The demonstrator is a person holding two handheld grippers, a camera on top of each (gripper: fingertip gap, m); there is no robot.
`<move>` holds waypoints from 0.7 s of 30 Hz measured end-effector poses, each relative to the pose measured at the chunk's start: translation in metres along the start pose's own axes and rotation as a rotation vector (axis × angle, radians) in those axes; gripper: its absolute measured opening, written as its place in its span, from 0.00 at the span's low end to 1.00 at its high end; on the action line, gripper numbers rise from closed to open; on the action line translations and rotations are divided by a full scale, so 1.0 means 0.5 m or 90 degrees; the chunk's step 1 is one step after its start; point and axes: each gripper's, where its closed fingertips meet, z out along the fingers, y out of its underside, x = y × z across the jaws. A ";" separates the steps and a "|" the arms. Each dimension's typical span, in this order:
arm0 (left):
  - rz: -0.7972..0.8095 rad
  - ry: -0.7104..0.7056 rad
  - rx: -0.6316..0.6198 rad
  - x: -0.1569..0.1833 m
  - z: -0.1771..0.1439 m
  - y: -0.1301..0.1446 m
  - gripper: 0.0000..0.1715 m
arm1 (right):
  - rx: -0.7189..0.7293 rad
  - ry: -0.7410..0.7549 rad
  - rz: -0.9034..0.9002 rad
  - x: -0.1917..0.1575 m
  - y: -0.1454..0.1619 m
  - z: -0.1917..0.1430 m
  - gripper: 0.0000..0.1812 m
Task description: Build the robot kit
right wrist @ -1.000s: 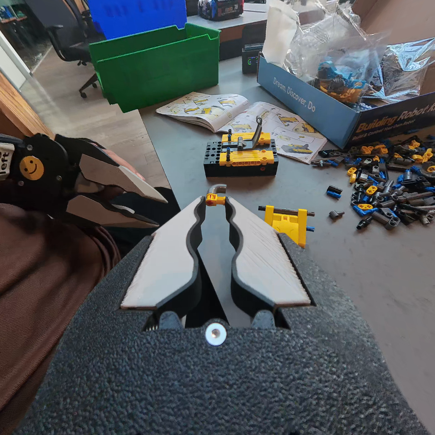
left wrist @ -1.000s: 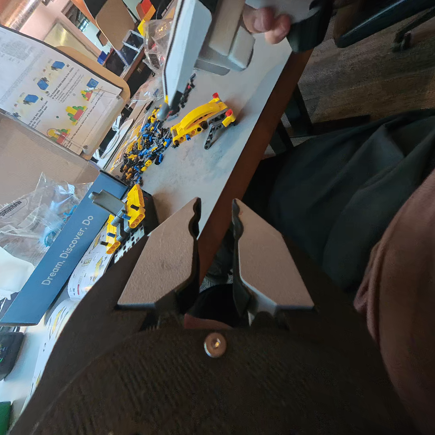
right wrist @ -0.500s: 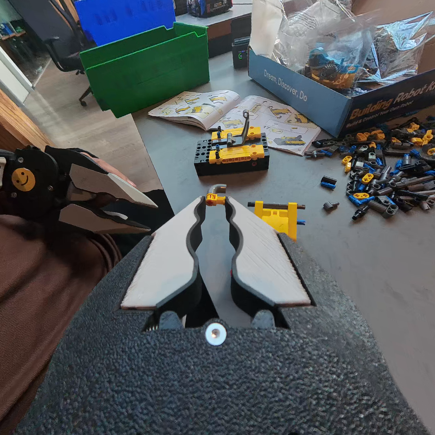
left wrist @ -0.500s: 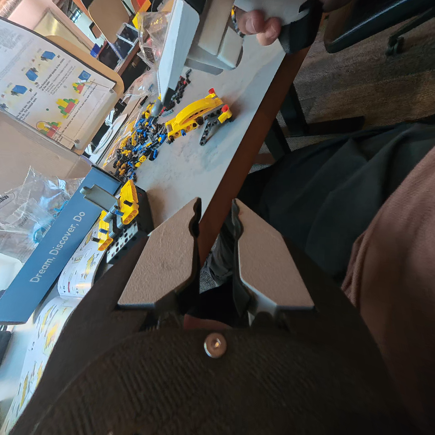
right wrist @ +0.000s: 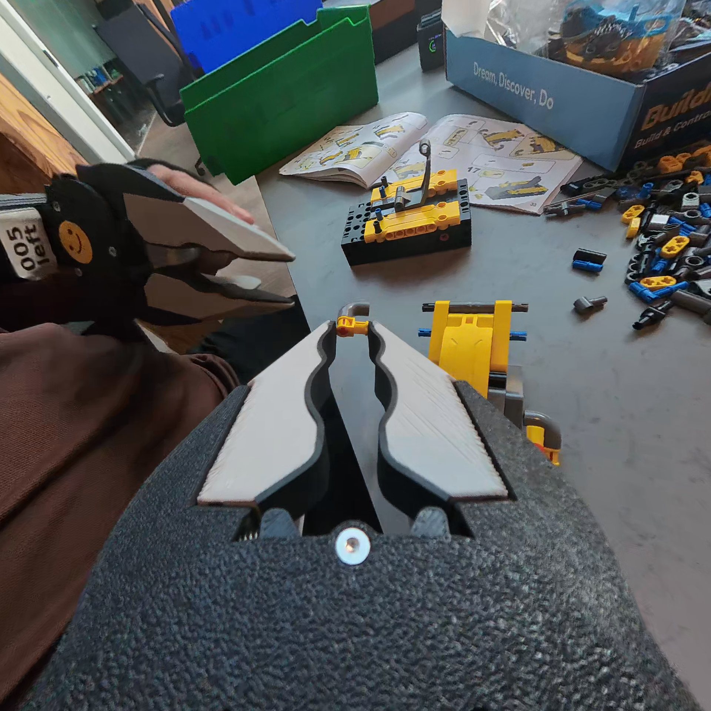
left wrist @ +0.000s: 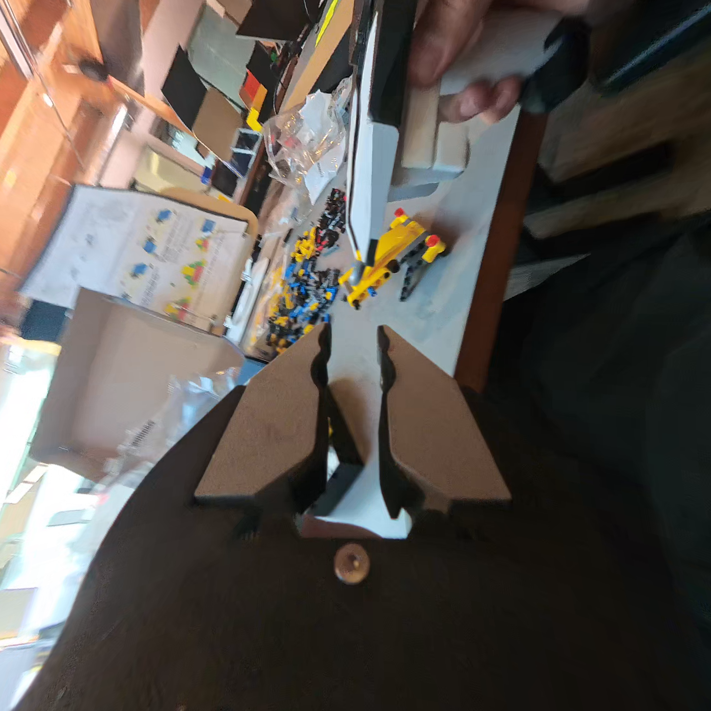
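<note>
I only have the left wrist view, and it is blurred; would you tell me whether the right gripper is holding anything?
Observer: Yes, the right gripper is shut on a small yellow piece with a grey hook.
Operator: Thank you. What sits ahead of it?
Observer: A black block topped with yellow bars, farther onto the table. The left gripper is open at the table's edge, apart from the block.
Operator: And beyond that?
Observer: An open booklet, with a green bin past it on the left.
</note>
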 end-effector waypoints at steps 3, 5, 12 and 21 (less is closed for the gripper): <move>0.094 0.002 -0.007 -0.010 0.038 0.002 0.13 | -0.006 -0.003 0.005 0.000 0.005 0.000 0.09; 0.128 0.010 0.017 -0.007 0.053 -0.011 0.12 | -0.008 -0.017 0.006 -0.010 0.009 -0.001 0.09; 0.187 0.032 0.038 0.008 0.076 -0.029 0.09 | -0.014 -0.041 -0.001 -0.025 0.009 -0.004 0.09; 0.209 0.069 0.059 0.024 0.075 -0.040 0.03 | -0.031 -0.054 -0.004 -0.026 0.016 -0.003 0.09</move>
